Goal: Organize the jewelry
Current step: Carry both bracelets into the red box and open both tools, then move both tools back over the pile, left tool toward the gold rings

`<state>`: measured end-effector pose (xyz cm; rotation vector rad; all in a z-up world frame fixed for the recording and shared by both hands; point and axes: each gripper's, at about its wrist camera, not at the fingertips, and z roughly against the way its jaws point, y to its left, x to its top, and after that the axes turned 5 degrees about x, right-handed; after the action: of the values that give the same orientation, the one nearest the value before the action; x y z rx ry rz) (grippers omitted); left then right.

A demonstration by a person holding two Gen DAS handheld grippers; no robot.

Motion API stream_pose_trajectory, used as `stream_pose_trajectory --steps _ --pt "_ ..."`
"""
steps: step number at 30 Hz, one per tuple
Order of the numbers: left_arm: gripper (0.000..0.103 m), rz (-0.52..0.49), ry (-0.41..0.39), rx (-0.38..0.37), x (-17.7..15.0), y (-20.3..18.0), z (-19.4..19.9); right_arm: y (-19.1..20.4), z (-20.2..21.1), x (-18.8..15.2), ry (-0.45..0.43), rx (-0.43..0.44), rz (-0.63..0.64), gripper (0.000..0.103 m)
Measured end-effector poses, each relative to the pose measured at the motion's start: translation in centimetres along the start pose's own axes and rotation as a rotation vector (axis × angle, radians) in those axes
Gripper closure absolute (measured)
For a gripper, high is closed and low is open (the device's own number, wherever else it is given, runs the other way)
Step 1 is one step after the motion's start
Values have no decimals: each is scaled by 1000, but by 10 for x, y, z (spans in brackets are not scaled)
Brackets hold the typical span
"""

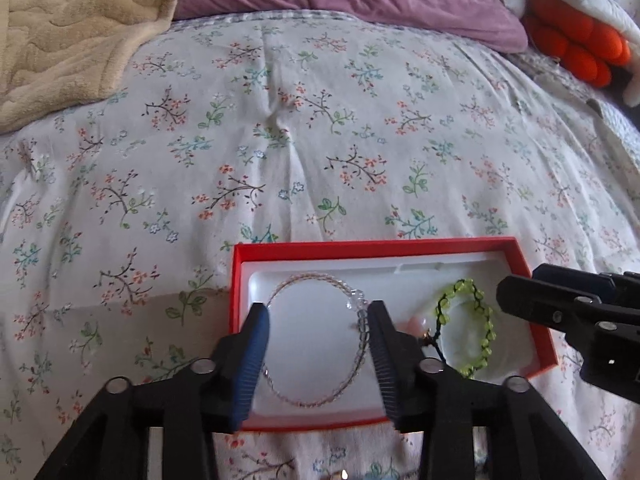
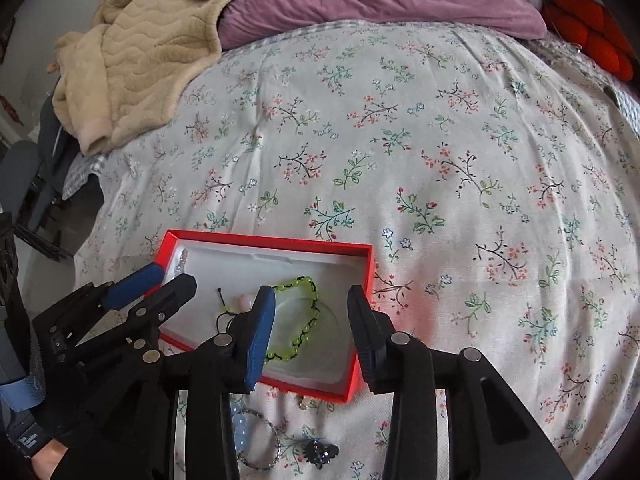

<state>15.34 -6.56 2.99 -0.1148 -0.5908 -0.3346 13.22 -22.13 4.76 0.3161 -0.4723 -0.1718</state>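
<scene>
Both claws, left (image 1: 318,322) and right (image 2: 312,304), gaping empty over box (image 1: 372,246), lower frame. Risk: snagging green bracelet (image 2: 304,320) or clear strand (image 1: 316,280) while retreating.

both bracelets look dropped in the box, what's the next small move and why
Probably lift the right gripper clear and swing it to the beaded bracelet lying on the bedspread just outside the red box. Its jaws are open over the green bracelet, which rests loose in the box.
</scene>
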Motion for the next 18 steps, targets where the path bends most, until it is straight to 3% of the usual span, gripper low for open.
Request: stream_pose_trajectory --steps 9,18 --pt "27 -13 2 42 -17 3 23 3 17 -18 12 -27 28 56" --pt "12 -19 29 71 -39 4 35 4 30 -43 28 -54 56 42"
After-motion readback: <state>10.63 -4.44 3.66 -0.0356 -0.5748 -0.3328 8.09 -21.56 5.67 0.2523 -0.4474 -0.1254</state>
